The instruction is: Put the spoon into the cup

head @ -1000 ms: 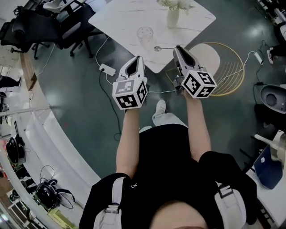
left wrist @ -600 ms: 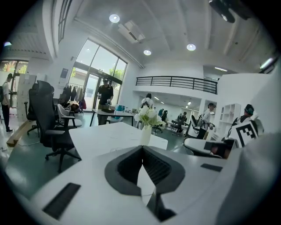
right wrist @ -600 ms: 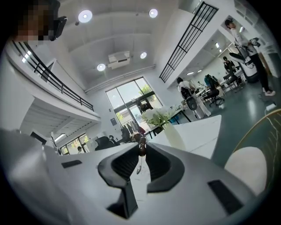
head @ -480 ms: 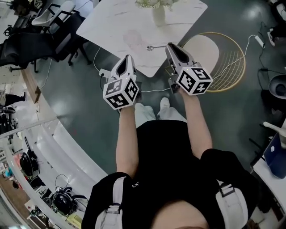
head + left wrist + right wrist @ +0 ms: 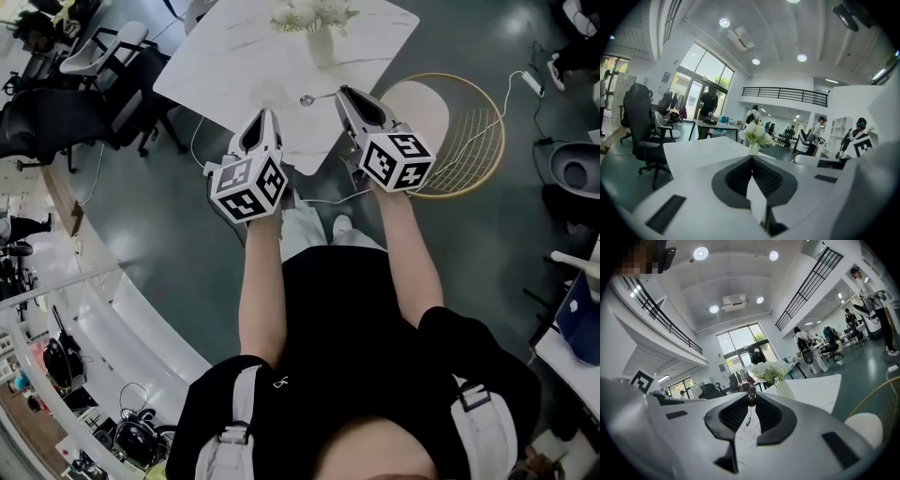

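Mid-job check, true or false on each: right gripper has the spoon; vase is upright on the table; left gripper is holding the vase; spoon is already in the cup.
1. The right gripper is shut on the spoon. True.
2. The vase of white flowers stands upright on the white table. True.
3. The left gripper holds the vase. False: its jaws are together on nothing, and the vase stands apart on the table.
4. The spoon is in the cup. False: it is in the right gripper's jaws, over the table.
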`<state>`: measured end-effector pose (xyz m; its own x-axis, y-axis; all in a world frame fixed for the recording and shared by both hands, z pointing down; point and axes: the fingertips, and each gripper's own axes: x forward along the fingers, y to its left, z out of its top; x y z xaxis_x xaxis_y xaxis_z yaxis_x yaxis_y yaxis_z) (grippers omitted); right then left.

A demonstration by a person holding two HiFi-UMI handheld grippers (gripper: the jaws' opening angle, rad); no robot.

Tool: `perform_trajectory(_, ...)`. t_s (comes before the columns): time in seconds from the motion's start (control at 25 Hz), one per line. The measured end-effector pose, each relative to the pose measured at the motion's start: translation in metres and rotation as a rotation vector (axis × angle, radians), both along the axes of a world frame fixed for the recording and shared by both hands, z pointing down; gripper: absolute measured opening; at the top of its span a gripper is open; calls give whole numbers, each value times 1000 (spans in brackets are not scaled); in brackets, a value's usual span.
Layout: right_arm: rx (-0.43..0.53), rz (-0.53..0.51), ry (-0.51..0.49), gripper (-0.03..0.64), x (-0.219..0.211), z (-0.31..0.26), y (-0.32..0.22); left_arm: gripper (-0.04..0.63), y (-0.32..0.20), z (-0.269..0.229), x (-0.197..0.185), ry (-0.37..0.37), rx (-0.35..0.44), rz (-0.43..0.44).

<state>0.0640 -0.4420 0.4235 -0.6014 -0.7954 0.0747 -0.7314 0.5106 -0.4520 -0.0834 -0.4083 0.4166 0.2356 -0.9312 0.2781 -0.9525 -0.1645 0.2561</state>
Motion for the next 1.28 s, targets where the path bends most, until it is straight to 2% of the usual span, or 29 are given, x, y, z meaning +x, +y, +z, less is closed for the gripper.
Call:
perform_trajectory(0.16, 28, -30, 31, 54, -17, -9, -20, 15, -5, -6, -3, -12, 6, 7)
perform_trajectory(0.48, 24, -129, 141, 54, -65, 8, -55, 15, 3, 4, -63, 30, -24, -134)
perform_trajectory(0.88, -101, -211, 276, 54, -143, 88, -82, 15, 27, 48, -114, 43, -118, -209)
perform_trajectory(1.04, -148, -233, 332, 54, -160, 116, -79, 15, 25, 58, -130, 61, -140, -217)
perform_trajectory(1.28, -190, -235, 351, 55, -173, 140, -77, 17, 11, 67, -138, 79, -158, -200)
